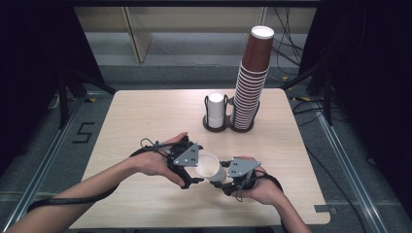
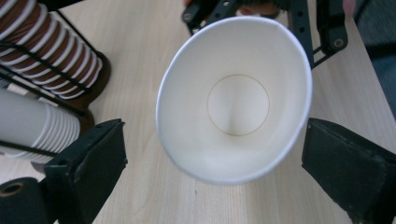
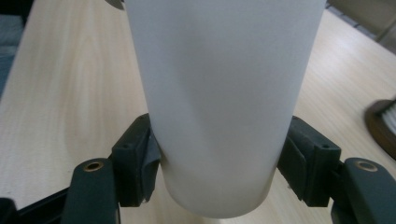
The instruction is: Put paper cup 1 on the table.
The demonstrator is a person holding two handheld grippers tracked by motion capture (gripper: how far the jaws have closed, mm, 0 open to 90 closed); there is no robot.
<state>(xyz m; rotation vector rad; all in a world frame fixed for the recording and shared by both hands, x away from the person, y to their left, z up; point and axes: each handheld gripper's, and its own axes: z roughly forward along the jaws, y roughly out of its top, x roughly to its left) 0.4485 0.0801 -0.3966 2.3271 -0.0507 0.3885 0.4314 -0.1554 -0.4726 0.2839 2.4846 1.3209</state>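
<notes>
Pale wooden table [image 1: 145, 111] on grey floor [image 1: 43, 145] (probably carpet); dark curtains [image 1: 29, 58] flank it.

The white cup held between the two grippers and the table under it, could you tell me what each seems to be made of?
The white cup looks like thin matte paper: rolled rim, a pressed round base seam, and a wall that dents slightly where the right gripper clamps it. The table looks like pale wood or wood-look laminate, with a smooth low-sheen top and fine straight grain lines; which one, I cannot tell.
</notes>
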